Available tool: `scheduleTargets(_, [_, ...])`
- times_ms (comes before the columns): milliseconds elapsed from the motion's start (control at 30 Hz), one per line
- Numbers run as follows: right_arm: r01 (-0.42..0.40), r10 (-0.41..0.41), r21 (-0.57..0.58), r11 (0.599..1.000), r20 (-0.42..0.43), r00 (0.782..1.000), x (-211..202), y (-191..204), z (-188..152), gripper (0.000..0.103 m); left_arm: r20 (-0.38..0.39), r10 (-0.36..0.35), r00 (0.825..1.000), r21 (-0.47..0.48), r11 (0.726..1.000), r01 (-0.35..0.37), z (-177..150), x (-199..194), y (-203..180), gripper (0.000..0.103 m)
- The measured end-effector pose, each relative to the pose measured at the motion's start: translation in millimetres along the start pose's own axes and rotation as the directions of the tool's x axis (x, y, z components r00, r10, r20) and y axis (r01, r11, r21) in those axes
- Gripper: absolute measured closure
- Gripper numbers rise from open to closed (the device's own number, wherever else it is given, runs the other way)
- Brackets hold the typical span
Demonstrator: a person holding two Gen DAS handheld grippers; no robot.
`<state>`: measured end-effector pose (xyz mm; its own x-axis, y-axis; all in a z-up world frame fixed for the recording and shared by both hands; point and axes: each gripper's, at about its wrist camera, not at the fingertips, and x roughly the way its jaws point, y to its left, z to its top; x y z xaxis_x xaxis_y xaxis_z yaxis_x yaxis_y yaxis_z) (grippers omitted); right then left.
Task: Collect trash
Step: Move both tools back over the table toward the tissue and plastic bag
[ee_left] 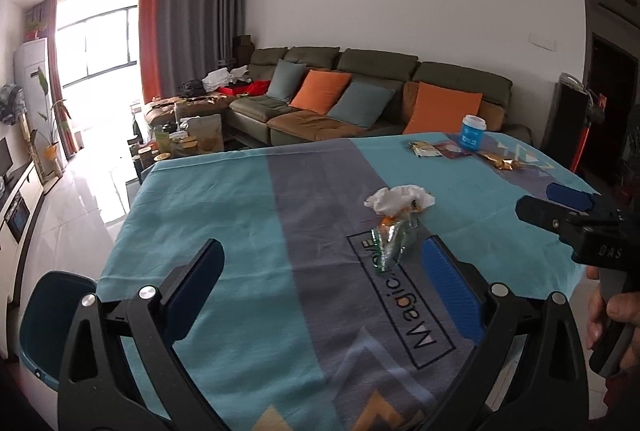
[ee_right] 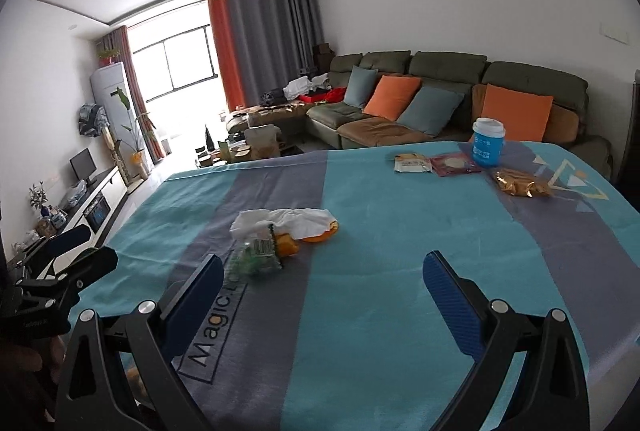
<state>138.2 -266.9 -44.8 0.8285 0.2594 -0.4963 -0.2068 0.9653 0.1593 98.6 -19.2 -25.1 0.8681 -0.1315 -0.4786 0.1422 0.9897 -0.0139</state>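
Tablecloth [ee_right: 380,251]: teal and grey-violet stripes, black-outlined "Magic" lettering, yellow and white triangles by far right corner. Crumpled tissue [ee_right: 280,221]: white. Peel [ee_right: 320,231] beside it: orange. Clear wrapper [ee_right: 256,255]: green print. Cup [ee_right: 487,143] near far edge: blue, white lid. Packets alongside: cream [ee_right: 413,163], maroon [ee_right: 456,164], gold [ee_right: 520,183]. Gripper pads [ee_right: 452,307]: blue, on black frames. Bin [ee_left: 48,323] off left edge: teal.

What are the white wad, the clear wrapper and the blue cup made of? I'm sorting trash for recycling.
White wad: looks like tissue paper, matte, soft and crumpled.
Clear wrapper: likely thin plastic film, see-through and glossy, with green print.
Blue cup: smooth, printed wall and white lid; paper or plastic, cannot tell.
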Motion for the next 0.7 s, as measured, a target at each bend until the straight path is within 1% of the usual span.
scheduleTargets(367, [-0.008, 0.007, -0.017, 1.000, -0.017, 1.000, 9.2, 5.4, 7.3, 0.007, -0.029, -0.024, 0.999, -0.010, 1.000, 0.023, 1.2, 10.9, 0.2, 0.005])
scheduleTargets(567, [-0.011, 0.010, -0.008, 1.000, -0.018, 1.000, 14.0, 3.2, 13.4, 0.007, -0.034, -0.060, 0.998, 0.006, 0.998, 0.060, 4.5, 22.7, -7.7, 0.005])
scheduleTargets(700, [-0.004, 0.004, 0.009, 1.000, -0.019, 1.000, 16.7, -2.8, 17.7, 0.007, -0.051, -0.090, 0.995, 0.023, 0.996, 0.091, 6.0, 34.3, -14.9, 0.005])
